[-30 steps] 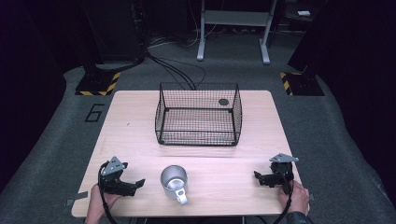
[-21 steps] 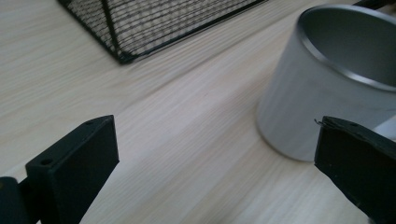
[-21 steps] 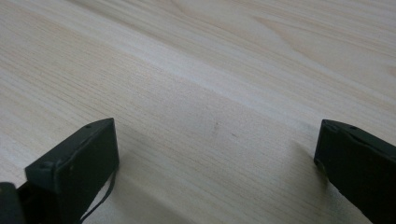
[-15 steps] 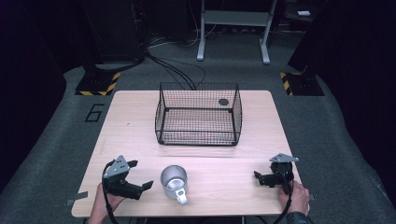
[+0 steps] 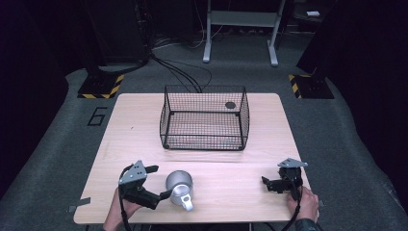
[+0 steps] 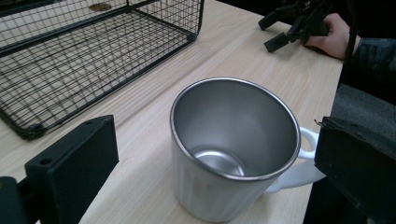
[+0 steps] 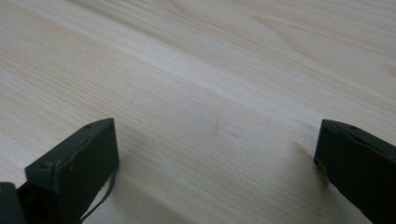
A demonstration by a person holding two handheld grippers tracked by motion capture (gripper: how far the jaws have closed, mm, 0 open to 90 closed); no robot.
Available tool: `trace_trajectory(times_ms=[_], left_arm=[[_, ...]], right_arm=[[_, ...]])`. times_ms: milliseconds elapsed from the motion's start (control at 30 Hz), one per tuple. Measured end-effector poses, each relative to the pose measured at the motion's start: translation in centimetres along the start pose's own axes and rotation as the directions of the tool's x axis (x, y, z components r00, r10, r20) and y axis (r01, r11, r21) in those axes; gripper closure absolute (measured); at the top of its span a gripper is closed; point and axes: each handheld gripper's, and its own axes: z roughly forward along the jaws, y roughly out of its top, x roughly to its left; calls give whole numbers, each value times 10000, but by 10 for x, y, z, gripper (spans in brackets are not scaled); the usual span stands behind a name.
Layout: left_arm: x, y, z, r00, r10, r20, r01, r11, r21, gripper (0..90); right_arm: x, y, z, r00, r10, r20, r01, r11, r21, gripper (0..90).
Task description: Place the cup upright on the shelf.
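Between the spread jaws of the left tool, steel mug upright on table, untouched, right tool also apart.

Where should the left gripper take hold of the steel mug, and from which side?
Probably across the body of the mug, coming from its left, where the open left gripper already straddles it. The mug stands upright, and its white handle points toward the person, leaving the side walls free.

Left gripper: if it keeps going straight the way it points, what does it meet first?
The mug. It stands upright just ahead of the open left gripper, between the jaws' line in the left gripper view. The handle side looks nearest one jaw, though depth is unclear.
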Motion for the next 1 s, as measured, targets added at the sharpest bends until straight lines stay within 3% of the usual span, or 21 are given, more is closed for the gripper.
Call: trace_trajectory(times_ms=[367, 533, 1000], left_arm=[[-6, 5, 24, 9993, 265, 276, -269, 9995, 173, 0], [-9, 5, 35, 9983, 344, 467, -366, 9982, 471, 0], [-8, 0, 49, 9985, 390, 381, -418, 9962, 766, 21]], right_arm=[[0, 0, 0, 10000, -2, 13, 2, 10000, -11, 0], [0, 0, 0, 10000, -12, 19, 12, 10000, 12, 0], [0, 0, 0, 10000, -3, 3, 3, 10000, 11, 0]])
